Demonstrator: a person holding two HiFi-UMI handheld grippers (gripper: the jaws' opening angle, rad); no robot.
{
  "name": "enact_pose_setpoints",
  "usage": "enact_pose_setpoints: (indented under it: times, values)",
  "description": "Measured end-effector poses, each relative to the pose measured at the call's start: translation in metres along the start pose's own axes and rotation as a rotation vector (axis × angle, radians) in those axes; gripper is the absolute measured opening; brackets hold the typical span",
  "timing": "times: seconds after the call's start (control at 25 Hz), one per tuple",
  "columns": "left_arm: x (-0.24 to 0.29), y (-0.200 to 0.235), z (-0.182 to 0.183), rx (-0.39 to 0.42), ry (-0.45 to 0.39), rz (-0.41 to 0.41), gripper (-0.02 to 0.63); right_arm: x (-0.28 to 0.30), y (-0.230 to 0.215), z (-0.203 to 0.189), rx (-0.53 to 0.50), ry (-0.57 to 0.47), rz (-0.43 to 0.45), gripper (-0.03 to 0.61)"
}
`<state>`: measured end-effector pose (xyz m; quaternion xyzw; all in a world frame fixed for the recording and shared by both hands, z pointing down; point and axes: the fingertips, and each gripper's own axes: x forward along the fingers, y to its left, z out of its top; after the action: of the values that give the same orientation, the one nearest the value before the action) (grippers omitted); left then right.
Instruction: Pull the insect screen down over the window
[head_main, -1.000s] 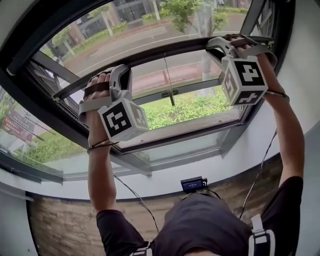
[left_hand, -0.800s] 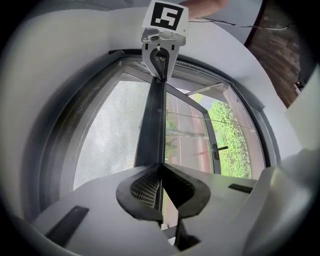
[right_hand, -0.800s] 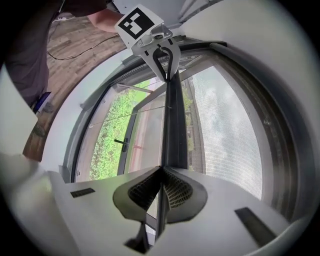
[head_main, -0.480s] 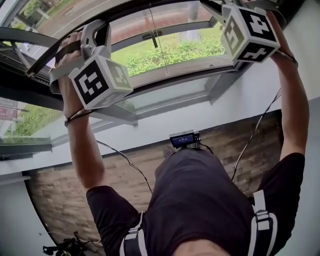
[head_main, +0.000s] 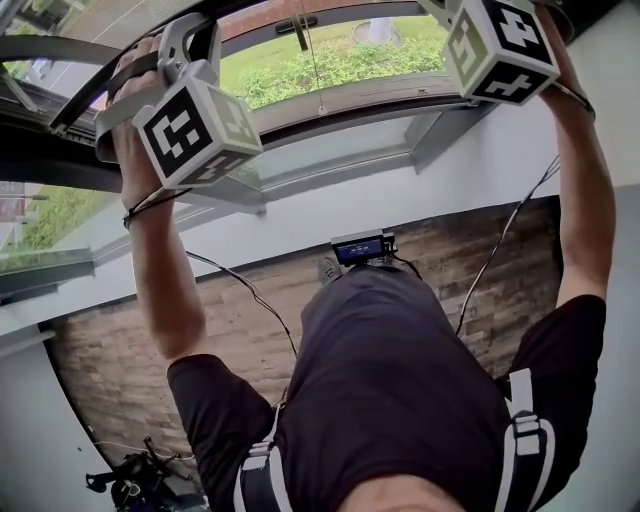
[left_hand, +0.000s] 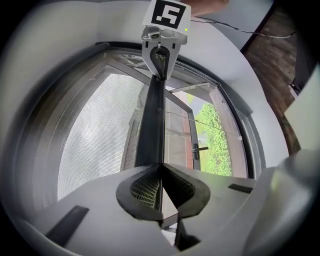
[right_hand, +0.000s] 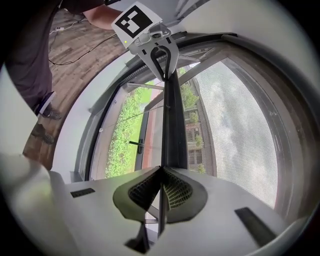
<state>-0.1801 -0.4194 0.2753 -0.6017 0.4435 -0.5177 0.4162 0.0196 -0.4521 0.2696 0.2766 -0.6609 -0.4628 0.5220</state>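
1. Both grippers have come down with the pull bar (left_hand: 150, 125) over the last second. In the head view their marker cubes now sit against the lower window frame (head_main: 330, 100), and more of the brown floor (head_main: 120, 360) shows beneath.
2. My left gripper (left_hand: 161, 172) is clenched on the pull bar. Its pads are pressed together on the bar's thin edge, and the bar runs straight away from them.
3. My right gripper (right_hand: 161, 175) is clamped on the same bar near its other end, pads tight on the edge.
4. Each gripper view shows the other gripper at the far end of the bar, fingers closed around it.
5. The insect screen (left_hand: 95, 130) is drawn partway over the window. Its grey mesh is stretched on the upper side of the bar, left of the bar in the left gripper view and right of it in the right gripper view.
6. Past the bar the glass is uncovered, and I see the window handle (left_hand: 199, 148) and green grass (head_main: 330, 65) outside.
7. A small device with a blue display (head_main: 362, 247) sits below the sill, at the top of the operator's dark shirt (head_main: 400, 380), with thin cables running from it.
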Motion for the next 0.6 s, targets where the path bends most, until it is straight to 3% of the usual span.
enact_pose_setpoints:
  times: [0.4,0.6]
  values:
    - [0.009,-0.015,-0.013,-0.024,0.001,-0.055,0.021,0.014,0.011,0.010,0.005,-0.005,0.049,0.023]
    - [0.023,-0.059,-0.018,-0.040,0.001,-0.135,0.021,0.034,0.053,0.007,0.017,-0.009,0.132,0.023]
